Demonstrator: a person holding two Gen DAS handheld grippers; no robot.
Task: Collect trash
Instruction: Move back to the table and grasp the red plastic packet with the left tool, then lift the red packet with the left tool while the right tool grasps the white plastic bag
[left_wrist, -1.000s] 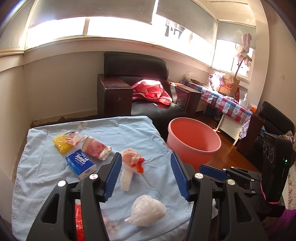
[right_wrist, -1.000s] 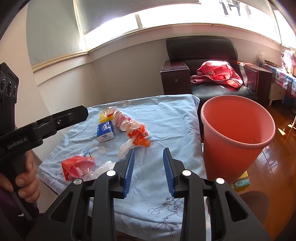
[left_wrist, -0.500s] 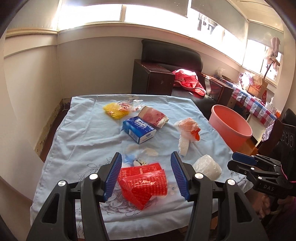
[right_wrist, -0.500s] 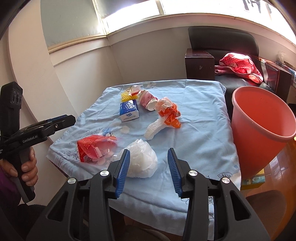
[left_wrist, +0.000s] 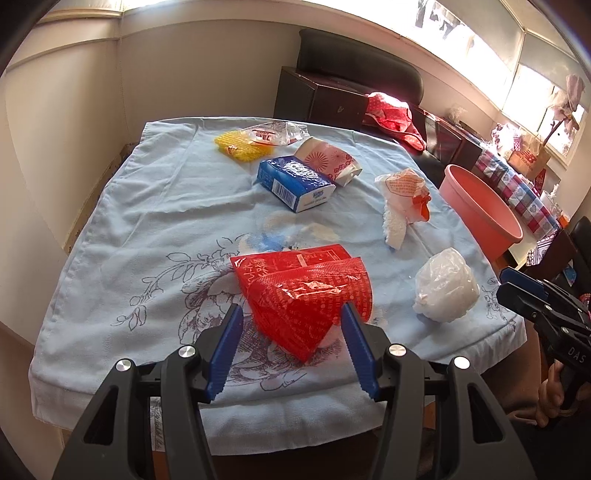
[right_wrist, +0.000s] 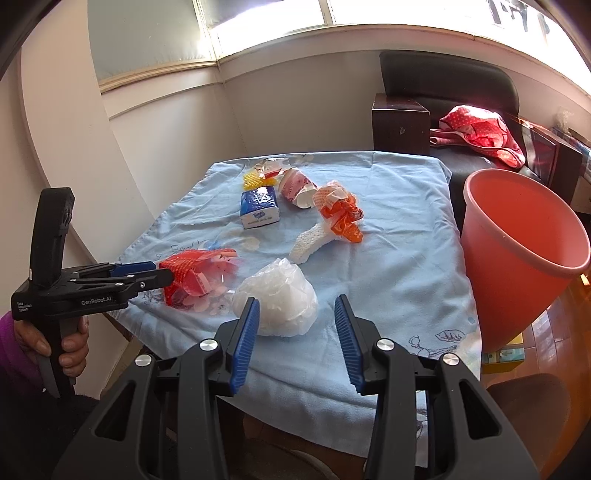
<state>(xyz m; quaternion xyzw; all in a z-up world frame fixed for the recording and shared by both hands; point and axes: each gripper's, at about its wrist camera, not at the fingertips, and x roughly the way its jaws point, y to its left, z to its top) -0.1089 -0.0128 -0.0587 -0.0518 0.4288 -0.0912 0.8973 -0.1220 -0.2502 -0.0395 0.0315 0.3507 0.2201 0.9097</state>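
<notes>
A red plastic wrapper (left_wrist: 306, 291) lies near the table's front edge, its near corner between the open fingers of my left gripper (left_wrist: 291, 314); it also shows in the right wrist view (right_wrist: 192, 275). A crumpled white plastic bag (right_wrist: 275, 297) lies just ahead of my open right gripper (right_wrist: 295, 310), also seen from the left wrist (left_wrist: 445, 290). Further back lie a blue tissue pack (left_wrist: 295, 182), a pink paper cup (left_wrist: 328, 160), an orange-and-white wrapper (left_wrist: 404, 192), a white foam net (right_wrist: 310, 242) and a yellow net with a clear wrapper (left_wrist: 243, 146).
The table has a light blue cloth (left_wrist: 159, 206). A salmon-pink bucket (right_wrist: 517, 254) stands on the floor off the table's right side. A dark armchair with a red cloth (right_wrist: 476, 129) is behind the table. A wall runs along the left.
Both grippers moved closer to the table. The left one closed in on the red wrapper until its corner lies between the fingers. The right one neared the white bag.
</notes>
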